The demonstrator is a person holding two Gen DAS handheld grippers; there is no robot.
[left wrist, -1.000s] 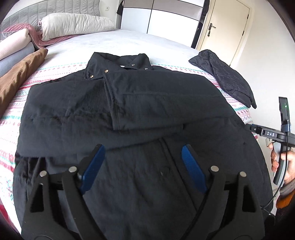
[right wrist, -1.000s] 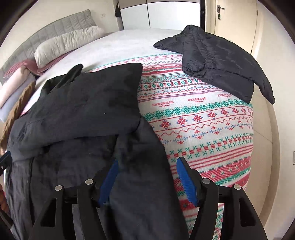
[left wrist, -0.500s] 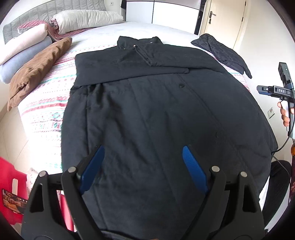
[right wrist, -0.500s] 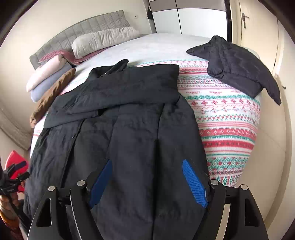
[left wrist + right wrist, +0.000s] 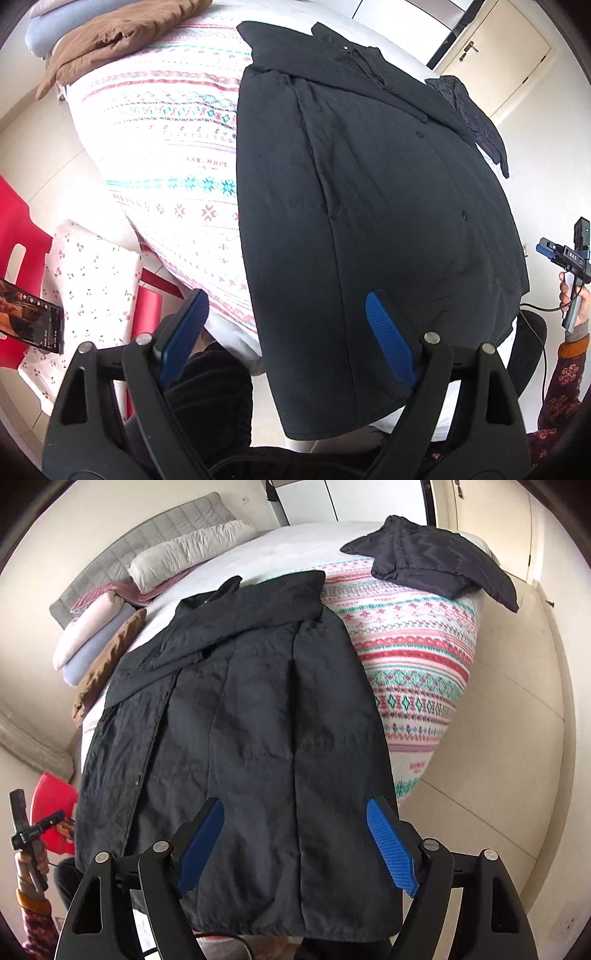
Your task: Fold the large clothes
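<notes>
Left wrist view: left gripper [image 5: 284, 332] spread wide, holding nothing, above near left hem corner of black coat [image 5: 369, 206]. Coat flat on patterned bedspread [image 5: 177, 147], hem hanging over bed edge, sleeves folded across chest.

Right wrist view: right gripper [image 5: 295, 843] likewise spread, empty, over hem [image 5: 295, 923]. Step judged: approach to hem. Next: pinch both hem corners, carry toward collar [image 5: 221, 587].

The patterned blanket [image 5: 177, 155] on the bed carries a small printed word in the left wrist view, which seems to read "HANDMADE", though the letters are faint. A label on the right gripper [image 5: 570, 254], seen at the edge of that same view, shows the letters "DAS". A small red print on the blanket in the right wrist view is too blurred to read.
</notes>
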